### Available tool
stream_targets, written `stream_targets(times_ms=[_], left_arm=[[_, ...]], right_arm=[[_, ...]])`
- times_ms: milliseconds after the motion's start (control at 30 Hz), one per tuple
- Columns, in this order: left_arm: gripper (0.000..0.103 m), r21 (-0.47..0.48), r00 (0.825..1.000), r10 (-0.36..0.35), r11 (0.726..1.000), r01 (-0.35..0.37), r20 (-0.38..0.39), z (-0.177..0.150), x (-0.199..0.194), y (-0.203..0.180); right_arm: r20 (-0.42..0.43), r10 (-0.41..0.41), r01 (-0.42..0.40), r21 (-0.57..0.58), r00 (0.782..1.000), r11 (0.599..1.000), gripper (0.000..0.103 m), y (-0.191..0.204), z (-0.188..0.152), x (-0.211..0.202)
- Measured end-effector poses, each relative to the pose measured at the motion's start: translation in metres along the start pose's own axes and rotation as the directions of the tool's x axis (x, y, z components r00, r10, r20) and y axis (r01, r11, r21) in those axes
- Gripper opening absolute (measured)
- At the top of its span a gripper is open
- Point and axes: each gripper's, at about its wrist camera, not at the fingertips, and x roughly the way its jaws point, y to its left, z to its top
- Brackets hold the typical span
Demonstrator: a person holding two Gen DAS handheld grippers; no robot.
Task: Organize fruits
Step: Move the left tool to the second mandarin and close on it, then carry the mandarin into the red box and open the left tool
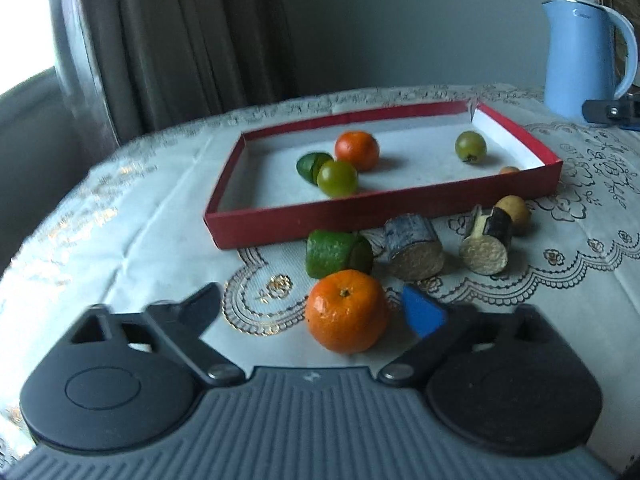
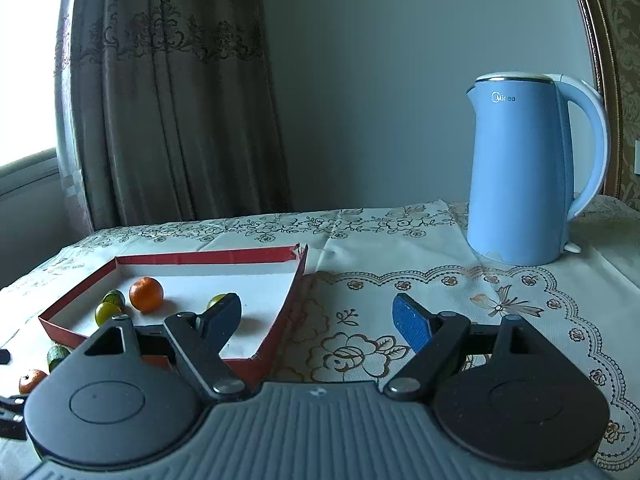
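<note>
A shallow red box [image 1: 360, 216] with a white floor holds a mandarin [image 1: 357, 150], a dark green fruit [image 1: 310, 164], two green round fruits [image 1: 337, 178] [image 1: 470, 146] and a small tan fruit [image 1: 509, 170]. In front of it on the tablecloth lie a second mandarin [image 1: 346, 311], a green cut fruit [image 1: 336, 253], two cut cane pieces [image 1: 416, 246] [image 1: 486, 246] and a tan round fruit [image 1: 514, 208]. My left gripper [image 1: 316, 312] is open, its fingers either side of the near mandarin. My right gripper [image 2: 320, 320] is open and empty by the box's right wall [image 2: 280, 320].
A light blue electric kettle [image 2: 524, 168] stands at the back right of the table. The embroidered cream tablecloth [image 2: 400, 280] covers the round table. A curtain [image 2: 168, 100] and a grey wall are behind. The right gripper's tip shows near the kettle in the left wrist view [image 1: 612, 112].
</note>
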Motion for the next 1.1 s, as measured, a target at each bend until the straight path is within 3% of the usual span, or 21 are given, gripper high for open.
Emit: stream_targets(times_ms=[100, 167, 333, 667, 900, 1100], left_arm=[[0.083, -0.027, 1.0, -0.016, 1.0, 0.015, -0.024, -0.001, 0.006, 0.003], [0.075, -0.033, 0.999, -0.031, 0.999, 0.031, -0.024, -0.002, 0.006, 0.004], [0.043, -0.022, 0.997, -0.08, 0.997, 0.08, -0.014, -0.002, 0.002, 0.0], [0.039, -0.027, 0.998, -0.069, 0.997, 0.069, 0.01, -0.003, -0.007, 0.0], [0.039, -0.006, 0.992, 0.004, 1.0, -0.004, 0.127, 0.009, -0.034, -0.001], [0.039, -0.066, 0.976, 0.057, 0.997, -0.043, 0.212, 0.031, -0.044, 0.015]], right_arm=[[0.002, 0.006, -0.006, 0.002, 1.0, 1.0, 0.083, 0.001, 0.0, 0.0], [0.003, 0.007, -0.007, -0.002, 1.0, 1.0, 0.083, 0.001, 0.001, 0.0], [-0.003, 0.001, -0.001, -0.009, 1.0, 1.0, 0.083, 0.002, -0.001, 0.001], [-0.009, -0.004, 0.004, -0.014, 1.0, 1.0, 0.083, 0.002, -0.002, 0.003], [-0.007, -0.006, 0.005, -0.009, 1.0, 1.0, 0.083, 0.0, -0.003, 0.004], [-0.007, -0.003, 0.003, 0.001, 1.0, 1.0, 0.083, -0.001, -0.003, 0.004]])
